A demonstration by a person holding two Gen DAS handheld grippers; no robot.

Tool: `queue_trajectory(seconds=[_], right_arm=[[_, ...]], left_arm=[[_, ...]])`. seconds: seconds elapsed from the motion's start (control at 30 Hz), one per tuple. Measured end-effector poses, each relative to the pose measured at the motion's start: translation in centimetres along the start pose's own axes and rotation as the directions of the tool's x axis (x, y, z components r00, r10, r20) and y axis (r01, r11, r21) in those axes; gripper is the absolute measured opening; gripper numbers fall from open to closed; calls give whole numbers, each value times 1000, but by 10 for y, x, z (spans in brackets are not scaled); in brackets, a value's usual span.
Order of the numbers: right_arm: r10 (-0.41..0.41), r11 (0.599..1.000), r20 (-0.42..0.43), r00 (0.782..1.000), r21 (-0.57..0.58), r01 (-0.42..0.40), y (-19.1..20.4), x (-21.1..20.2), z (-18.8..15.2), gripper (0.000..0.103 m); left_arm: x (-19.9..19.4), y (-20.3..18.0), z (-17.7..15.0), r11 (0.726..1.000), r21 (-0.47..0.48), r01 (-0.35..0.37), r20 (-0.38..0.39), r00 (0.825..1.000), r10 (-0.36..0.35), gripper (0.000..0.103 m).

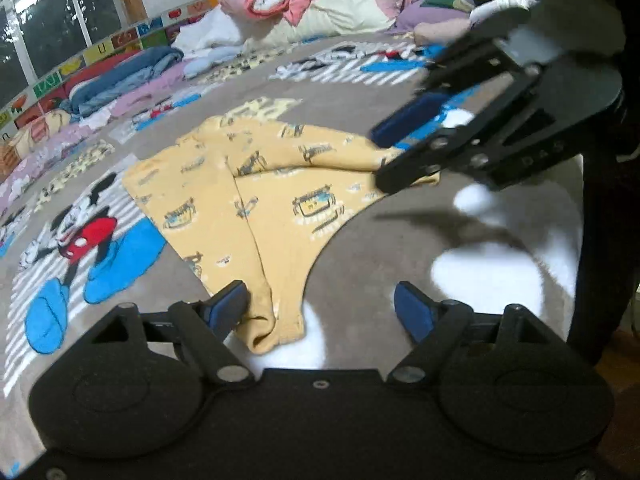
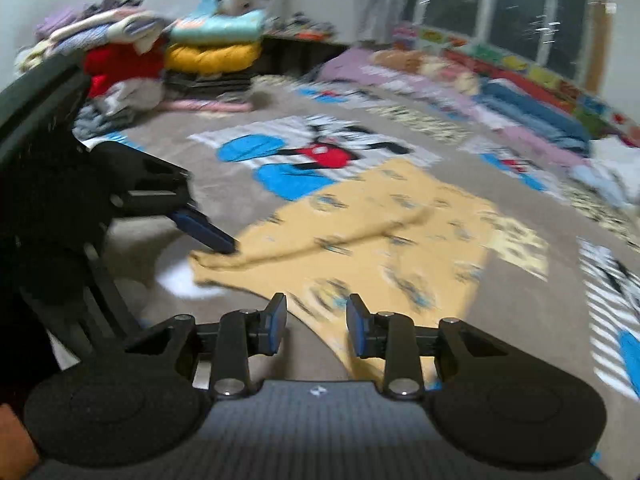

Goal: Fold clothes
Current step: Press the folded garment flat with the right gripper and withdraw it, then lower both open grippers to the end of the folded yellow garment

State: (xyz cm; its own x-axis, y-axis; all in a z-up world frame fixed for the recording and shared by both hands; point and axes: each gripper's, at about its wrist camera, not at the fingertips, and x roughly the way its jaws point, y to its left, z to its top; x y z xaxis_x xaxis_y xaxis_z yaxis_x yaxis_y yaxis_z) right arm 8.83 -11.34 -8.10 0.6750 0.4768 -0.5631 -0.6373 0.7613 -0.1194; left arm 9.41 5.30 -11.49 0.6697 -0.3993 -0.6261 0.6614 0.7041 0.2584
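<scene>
- We find the yellow printed pants (image 1: 224, 184) lying flat on the cartoon-print blanket (image 1: 100, 236) that covers the bed. They spread forward from both sets of jaws, with one leg laid partly over the other.
- The left gripper (image 1: 322, 304) has its jaws wide. The cuff end of the pants sits inside the gap, hard against the left finger and well apart from the right one. We judge nothing is clamped there.
- The right gripper (image 2: 316, 322) has its jaws parted, with an edge of the yellow cloth lying under and between them. Whether the pads touch the cloth we cannot tell; that view is smeared by motion.
- Risk: off-centre closure. If the left jaws close from this position, they may catch only one layer of the cuff. The lower layer would then stay on the bed and the fold would come out skewed.
- Risk: picking up the blanket. The cloth lies flush on the soft blanket, so jaws pressed low may pinch both and drag the blanket along.
- Risk: uneven lift. The two grippers stand at different ends of the garment. If one rises first, the overlapped legs may slide apart.
- Risk: collision. In the left view the right gripper crosses just ahead of the left jaws, near the far hem. A converging fold motion could knock the fingers together.
</scene>
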Motion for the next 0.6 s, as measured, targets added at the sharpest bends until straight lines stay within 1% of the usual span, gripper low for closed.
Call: queue_trajectory(seconds=[0.1, 0.17, 0.23, 0.3, 0.33, 0.37, 0.4, 0.47, 0.5, 0.53, 0.57, 0.6], right_arm=[[-85, 996, 31, 996, 11, 84, -7, -15, -19, 38], [-138, 990, 36, 990, -19, 139, -7, -19, -31, 39], [-185, 980, 29, 982, -64, 186, -4, -19, -42, 39], [-223, 964, 14, 975, -143, 223, 4, -17, -53, 40], [-240, 955, 9, 971, -178, 238, 7, -16, -58, 43], [-257, 944, 5, 967, -212, 252, 11, -15, -63, 46], [-273, 932, 2, 962, -247, 265, 15, -14, -67, 46], [-306, 903, 8, 952, -316, 292, 20, -12, -72, 47], [-318, 886, 10, 948, -354, 300, 22, -9, -73, 48], [-329, 868, 13, 944, -390, 307, 24, -7, -74, 50], [-338, 852, 19, 941, -419, 315, 27, -5, -74, 52], [-347, 834, 28, 937, -448, 322, 29, -2, -74, 54]], left_arm=[[-8, -8, -3, 997, 32, -73, 21, 997, 72, 81], [-11, -11, -4, 990, 51, -135, 34, 990, 134, 81], [-14, -14, -6, 978, 66, -196, 49, 980, 193, 81], [-20, -16, -9, 963, 87, -255, 68, 966, 250, 81], [-21, -16, -10, 951, 110, -289, 73, 956, 282, 80], [-21, -17, -11, 934, 144, -327, 75, 945, 319, 80], [-21, -19, -13, 914, 189, -359, 70, 933, 352, 79], [-19, -24, -18, 861, 301, -411, 52, 908, 415, 74], [-16, -26, -21, 833, 353, -427, 42, 896, 442, 74], [-11, -29, -24, 811, 398, -428, 30, 890, 455, 71], [-7, -31, -26, 794, 440, -420, 17, 887, 461, 60], [-2, -34, -28, 779, 474, -410, 9, 887, 461, 55]])
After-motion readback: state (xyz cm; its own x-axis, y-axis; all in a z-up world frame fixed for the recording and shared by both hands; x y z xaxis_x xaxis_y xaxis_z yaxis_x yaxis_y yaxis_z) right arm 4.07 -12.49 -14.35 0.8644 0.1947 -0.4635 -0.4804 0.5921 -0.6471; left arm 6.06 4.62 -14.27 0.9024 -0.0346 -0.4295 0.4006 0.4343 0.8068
